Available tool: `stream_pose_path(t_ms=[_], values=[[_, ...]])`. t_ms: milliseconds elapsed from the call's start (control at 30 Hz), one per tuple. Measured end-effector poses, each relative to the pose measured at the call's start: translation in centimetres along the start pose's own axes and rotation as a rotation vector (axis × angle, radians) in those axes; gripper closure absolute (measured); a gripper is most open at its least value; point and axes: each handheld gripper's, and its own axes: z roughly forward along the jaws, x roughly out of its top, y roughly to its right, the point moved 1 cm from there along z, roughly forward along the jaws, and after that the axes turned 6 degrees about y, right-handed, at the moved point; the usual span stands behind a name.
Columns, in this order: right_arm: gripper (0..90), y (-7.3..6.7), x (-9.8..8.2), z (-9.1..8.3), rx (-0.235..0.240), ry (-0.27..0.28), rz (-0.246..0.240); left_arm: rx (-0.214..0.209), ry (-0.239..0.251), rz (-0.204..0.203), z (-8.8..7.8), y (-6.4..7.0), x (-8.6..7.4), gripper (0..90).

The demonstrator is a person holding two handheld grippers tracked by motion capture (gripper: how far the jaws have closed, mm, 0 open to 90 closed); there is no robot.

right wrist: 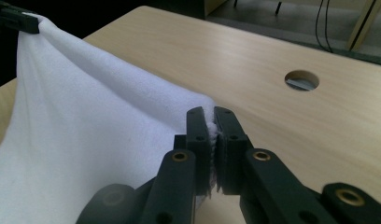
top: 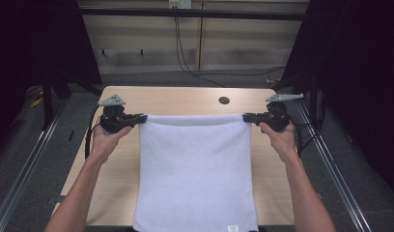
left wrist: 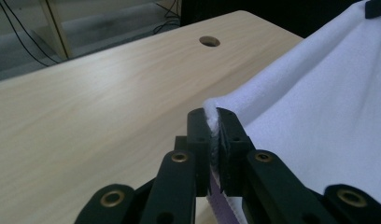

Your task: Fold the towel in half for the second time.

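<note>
A white towel (top: 195,169) hangs stretched between the two grippers above the wooden table (top: 185,99), its lower edge reaching past the table's near edge. My left gripper (top: 141,117) is shut on the towel's far left corner (left wrist: 211,112). My right gripper (top: 247,116) is shut on the far right corner (right wrist: 209,114). In the left gripper view the towel (left wrist: 319,107) slopes away to the right; in the right gripper view the towel (right wrist: 86,140) slopes away to the left, up to the other gripper's jaws at the top left corner.
A round cable hole (top: 224,100) sits in the table behind the towel, also seen as the hole (right wrist: 301,80) and the hole (left wrist: 209,41). Metal rails (top: 35,150) run along both sides of the table. Cables (top: 185,63) lie on the floor beyond.
</note>
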Motion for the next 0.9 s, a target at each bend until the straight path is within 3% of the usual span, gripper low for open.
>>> stream_pose_path(t_ms=[233, 400, 467, 633, 900], values=[[85.9, 0.3, 3.1, -0.3, -0.036, 0.034, -0.025, 0.023, 0.034, 0.010, -0.2, -0.4, 2.8, 85.3], [85.9, -0.1, 4.3, -0.7, -0.030, 0.067, -0.040, 0.014, 0.051, 0.011, -0.4, -0.2, 2.8, 85.3], [85.9, -0.4, 3.6, -0.8, -0.015, 0.056, -0.046, 0.007, 0.026, 0.020, -0.4, -0.1, 2.1, 85.0], [85.9, -0.7, 0.8, -1.1, 0.014, 0.037, -0.038, -0.012, 0.017, 0.031, -0.9, 0.7, 0.7, 84.8], [85.8, -1.2, -2.1, -2.3, 0.052, 0.028, -0.028, -0.046, 0.046, 0.050, -2.0, 2.7, -0.9, 84.7]])
